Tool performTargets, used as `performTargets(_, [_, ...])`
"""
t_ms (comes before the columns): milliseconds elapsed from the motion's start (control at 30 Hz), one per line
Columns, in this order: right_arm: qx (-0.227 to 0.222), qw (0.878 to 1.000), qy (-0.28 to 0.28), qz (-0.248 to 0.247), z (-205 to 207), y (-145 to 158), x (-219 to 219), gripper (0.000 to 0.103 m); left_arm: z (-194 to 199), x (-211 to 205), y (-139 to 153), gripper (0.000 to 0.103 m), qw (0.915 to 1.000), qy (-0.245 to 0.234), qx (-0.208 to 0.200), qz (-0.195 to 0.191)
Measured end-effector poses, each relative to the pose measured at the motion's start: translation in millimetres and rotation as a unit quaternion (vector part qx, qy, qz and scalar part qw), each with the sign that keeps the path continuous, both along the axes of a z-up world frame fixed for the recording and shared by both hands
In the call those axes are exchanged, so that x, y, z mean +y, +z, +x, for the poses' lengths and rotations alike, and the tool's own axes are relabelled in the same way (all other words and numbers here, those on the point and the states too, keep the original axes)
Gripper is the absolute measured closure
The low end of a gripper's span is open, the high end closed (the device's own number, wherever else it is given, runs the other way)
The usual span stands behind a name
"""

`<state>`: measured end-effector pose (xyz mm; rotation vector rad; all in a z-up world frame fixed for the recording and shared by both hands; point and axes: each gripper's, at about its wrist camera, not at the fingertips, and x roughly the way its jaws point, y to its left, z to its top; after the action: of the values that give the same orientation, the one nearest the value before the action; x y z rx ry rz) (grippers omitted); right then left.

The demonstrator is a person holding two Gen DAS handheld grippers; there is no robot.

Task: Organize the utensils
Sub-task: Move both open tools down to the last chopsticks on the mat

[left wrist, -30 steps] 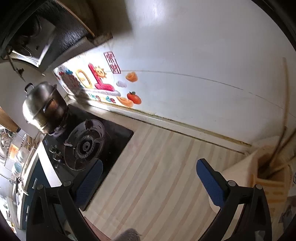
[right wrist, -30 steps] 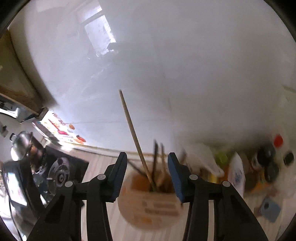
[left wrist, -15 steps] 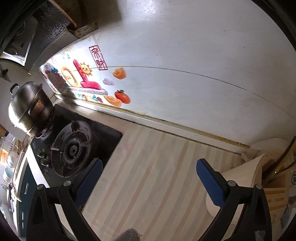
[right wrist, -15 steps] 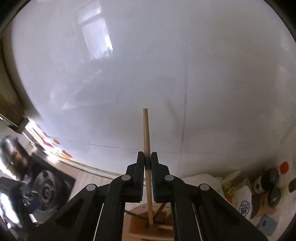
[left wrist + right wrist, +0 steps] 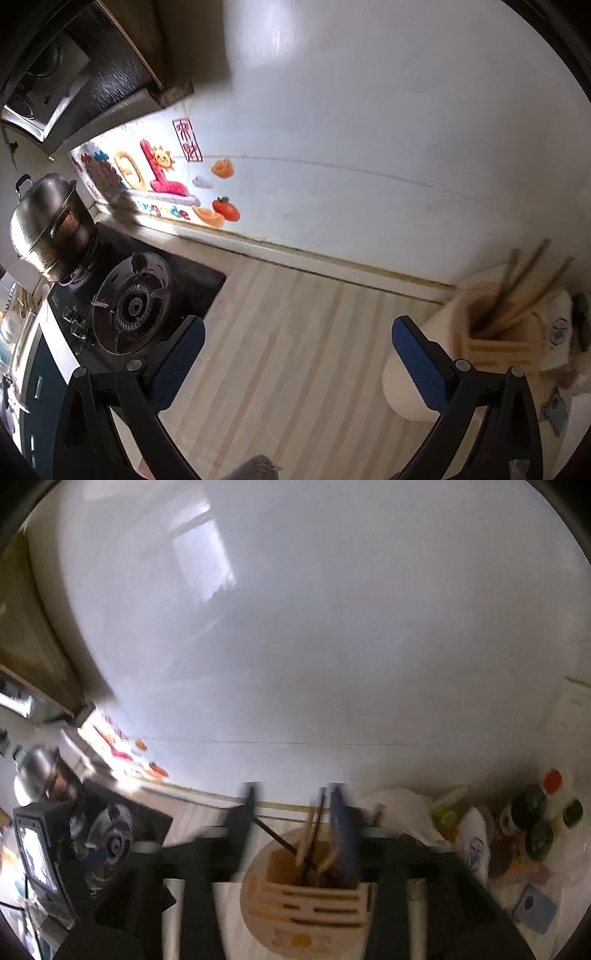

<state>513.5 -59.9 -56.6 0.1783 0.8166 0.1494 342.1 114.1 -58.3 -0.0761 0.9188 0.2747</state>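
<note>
A beige slotted utensil holder [image 5: 306,904] stands on the striped counter, with several chopsticks [image 5: 308,830] leaning inside it. My right gripper [image 5: 295,823] is open and empty just above the holder, its fingers blurred by motion. In the left wrist view the holder [image 5: 495,339] sits at the right with chopsticks [image 5: 532,291] sticking out. My left gripper [image 5: 295,350] is open and empty above the counter, left of the holder.
A gas hob [image 5: 129,306] with a steel pot [image 5: 48,225] lies to the left. Jars and bottles [image 5: 532,819] and a white bag [image 5: 402,812] crowd the right. The white wall [image 5: 369,147] runs behind the striped counter [image 5: 295,369].
My right gripper was shut on one wooden chopstick half a second ago; now it is open and the chopstick rests in the holder. The left gripper's view shifted slightly.
</note>
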Motion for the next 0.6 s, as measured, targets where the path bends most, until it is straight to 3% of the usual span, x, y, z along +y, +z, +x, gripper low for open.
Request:
performTargets(133, [-0.005,0.998,-0.058,0.013,-47.8,9.7,-57.7,0.043,-30.8,-23.3,7.0,0.0,0.9993,-0.028,-0.014,-0.018])
performTargets(267, [0.032,0.991,-0.133,0.002,-100.2,-13.5,-123.2,0.04,-58.2,-75.0,-12.8,0.0,0.9957,-0.085,0.013,-0.035])
performTargets(467, [0.156,0.965,-0.211,-0.017,-178.0,-106.3,-215.6,0.04,-82.0,-170.9,-77.8,0.0,0.9804,-0.172,0.092,-0.032])
performTargets(600, [0.232,0.947,-0.218,-0.025,-207.2,-169.4,-250.8,0.04,-91.2,-233.6,-130.2,0.0,0.9658,-0.221,0.135,-0.012])
